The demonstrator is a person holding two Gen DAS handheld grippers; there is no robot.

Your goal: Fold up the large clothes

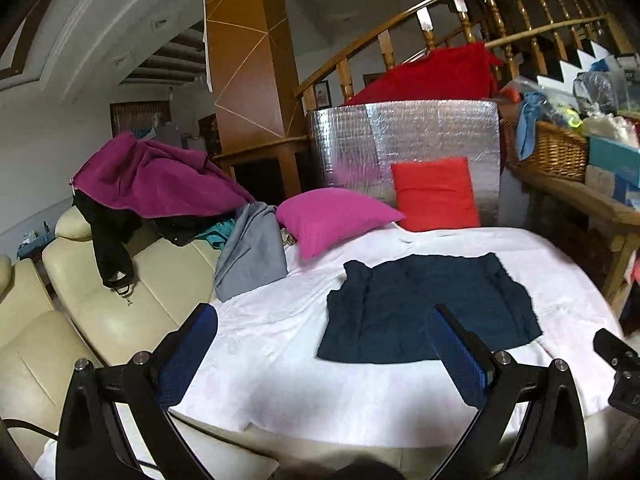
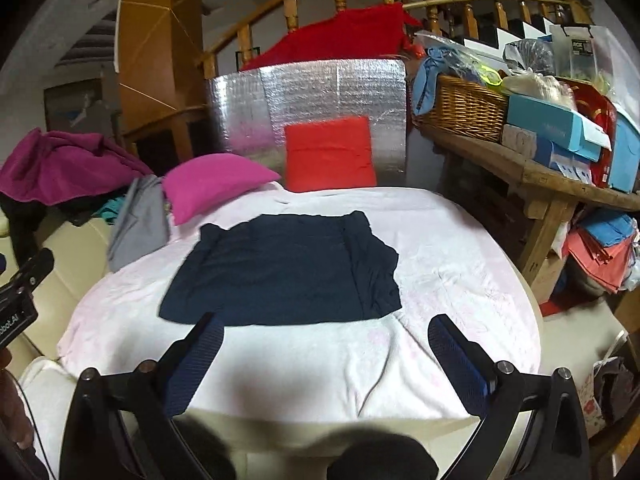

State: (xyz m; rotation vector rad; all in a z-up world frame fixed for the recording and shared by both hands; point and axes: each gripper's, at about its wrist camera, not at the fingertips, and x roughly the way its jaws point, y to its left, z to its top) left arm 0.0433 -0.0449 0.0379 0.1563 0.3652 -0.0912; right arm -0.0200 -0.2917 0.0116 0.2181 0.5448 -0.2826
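A dark navy garment lies flat on the white blanket, both side edges folded inward into a rough rectangle. My left gripper hovers open above the blanket's near left part, its right finger over the garment's near edge, nothing between the fingers. My right gripper hangs open just short of the garment's near edge, also empty. The right gripper's body shows at the left wrist view's right edge, and the left gripper's body at the right wrist view's left edge.
A magenta pillow and a red pillow lie at the far end against a silver foil panel. A grey garment, purple and black clothes lie on the cream sofa. A cluttered wooden shelf with a wicker basket stands right.
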